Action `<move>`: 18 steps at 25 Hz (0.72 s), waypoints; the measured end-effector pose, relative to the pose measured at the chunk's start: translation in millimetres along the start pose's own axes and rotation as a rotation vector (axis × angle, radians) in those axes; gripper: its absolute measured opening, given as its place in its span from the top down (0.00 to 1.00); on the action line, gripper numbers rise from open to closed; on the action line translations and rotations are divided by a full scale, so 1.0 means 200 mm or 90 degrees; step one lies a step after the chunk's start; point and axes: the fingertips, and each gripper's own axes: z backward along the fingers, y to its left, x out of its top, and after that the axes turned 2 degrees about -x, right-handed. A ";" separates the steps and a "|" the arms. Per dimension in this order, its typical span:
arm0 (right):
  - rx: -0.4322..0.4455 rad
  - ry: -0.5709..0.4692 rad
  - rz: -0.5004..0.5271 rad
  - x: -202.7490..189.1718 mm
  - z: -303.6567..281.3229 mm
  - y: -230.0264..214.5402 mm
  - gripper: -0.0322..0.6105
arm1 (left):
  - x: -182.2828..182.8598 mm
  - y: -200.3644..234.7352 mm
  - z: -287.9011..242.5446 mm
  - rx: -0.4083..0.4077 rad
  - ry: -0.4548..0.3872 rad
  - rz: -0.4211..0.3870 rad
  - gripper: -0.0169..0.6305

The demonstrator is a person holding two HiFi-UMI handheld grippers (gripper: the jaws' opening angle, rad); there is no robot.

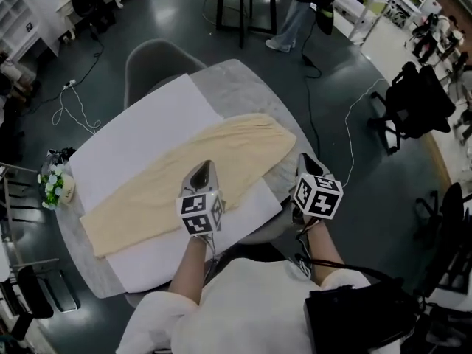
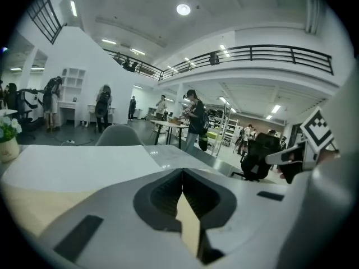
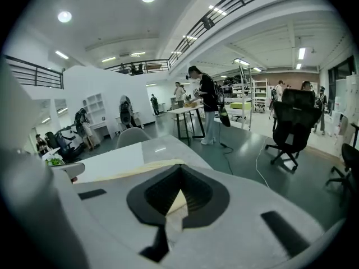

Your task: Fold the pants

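Pale yellow pants (image 1: 184,172) lie flat in a long strip across a white sheet (image 1: 140,124) on the round grey table (image 1: 243,87). My left gripper (image 1: 204,168) hovers over the pants' near edge around the middle, jaws shut tip to tip (image 2: 182,171); yellow cloth (image 2: 189,223) shows below through the gap behind the tips. My right gripper (image 1: 304,159) is at the table's right rim, just beside the pants' wide end, and is also shut (image 3: 180,167). The pants (image 3: 134,171) appear beyond it. Neither gripper visibly lifts any cloth.
A small pot of white flowers (image 1: 55,183) stands at the table's left rim. A grey chair (image 1: 155,57) sits on the far side, and a black office chair (image 1: 417,98) stands to the right. Cables (image 1: 346,124) run over the dark floor. People stand in the background.
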 end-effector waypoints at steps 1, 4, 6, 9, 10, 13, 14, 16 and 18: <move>-0.005 0.004 -0.004 0.00 -0.01 -0.06 0.96 | -0.01 -0.04 -0.04 -0.006 0.007 -0.003 0.96; -0.009 0.016 -0.008 -0.03 -0.08 -0.18 0.96 | -0.05 -0.13 -0.13 -0.009 0.026 -0.016 0.96; -0.004 0.025 -0.005 -0.05 -0.14 -0.22 0.96 | -0.08 -0.13 -0.18 -0.001 0.037 -0.020 0.96; 0.013 0.049 -0.002 -0.08 -0.26 -0.25 0.96 | -0.14 -0.12 -0.24 0.017 0.051 -0.022 0.96; 0.019 0.059 -0.002 -0.10 -0.30 -0.27 0.96 | -0.16 -0.12 -0.25 0.024 0.055 -0.022 0.96; 0.026 0.089 0.000 -0.14 -0.42 -0.32 0.96 | -0.23 -0.09 -0.29 0.046 0.073 -0.017 0.96; 0.029 0.098 0.002 -0.15 -0.46 -0.34 0.96 | -0.25 -0.08 -0.30 0.054 0.080 -0.014 0.96; 0.039 0.114 0.002 -0.16 -0.53 -0.37 0.93 | -0.28 -0.07 -0.34 0.068 0.093 -0.009 0.96; 0.050 0.127 0.001 -0.17 -0.60 -0.39 0.84 | -0.29 -0.06 -0.39 0.079 0.100 -0.003 0.96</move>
